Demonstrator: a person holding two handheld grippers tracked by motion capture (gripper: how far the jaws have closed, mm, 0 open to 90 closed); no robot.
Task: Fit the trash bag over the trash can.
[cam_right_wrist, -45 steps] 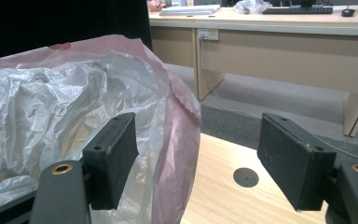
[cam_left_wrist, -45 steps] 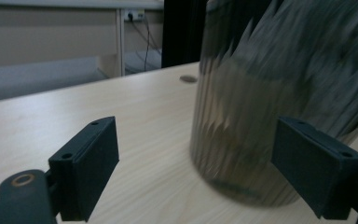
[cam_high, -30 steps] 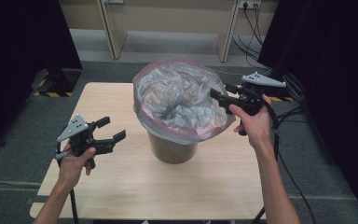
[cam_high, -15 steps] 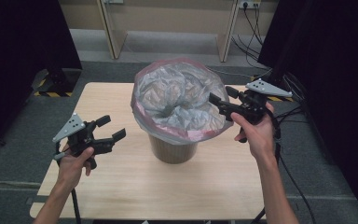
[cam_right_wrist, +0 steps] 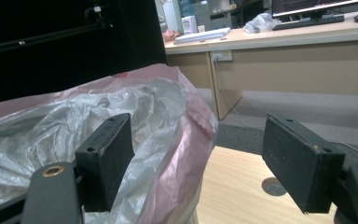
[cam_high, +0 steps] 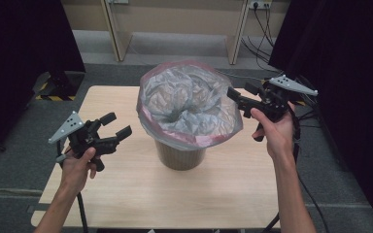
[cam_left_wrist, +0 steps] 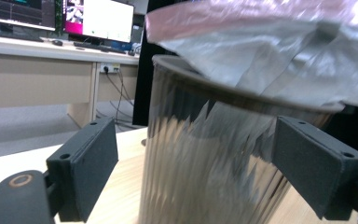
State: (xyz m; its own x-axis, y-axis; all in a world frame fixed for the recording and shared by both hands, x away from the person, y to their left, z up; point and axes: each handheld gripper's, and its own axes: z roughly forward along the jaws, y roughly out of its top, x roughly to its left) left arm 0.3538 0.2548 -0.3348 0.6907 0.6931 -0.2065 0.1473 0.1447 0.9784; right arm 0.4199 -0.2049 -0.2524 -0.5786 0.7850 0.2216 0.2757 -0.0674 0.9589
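Observation:
A brown ribbed bin stands mid-table, lined with a clear, pink-tinged plastic bag whose mouth spreads wide over the rim. My right gripper hovers at the bag's right edge. Its jaws have just been opening, and in the right gripper view the bag's pink rim sits loosely between them, unpressed. My left gripper is held open to the left of the bin, apart from it. In the left gripper view the bin wall and the overhanging bag lie ahead between the open jaws.
The light wooden table has bare room in front of and beside the bin. Black curtains hang on both sides. Cables run over the floor at the back right. A desk with monitors stands beyond the table.
The right gripper's jaws have opened wider at the bag's edge, and the bag's mouth has spread outward. The left gripper has risen slightly.

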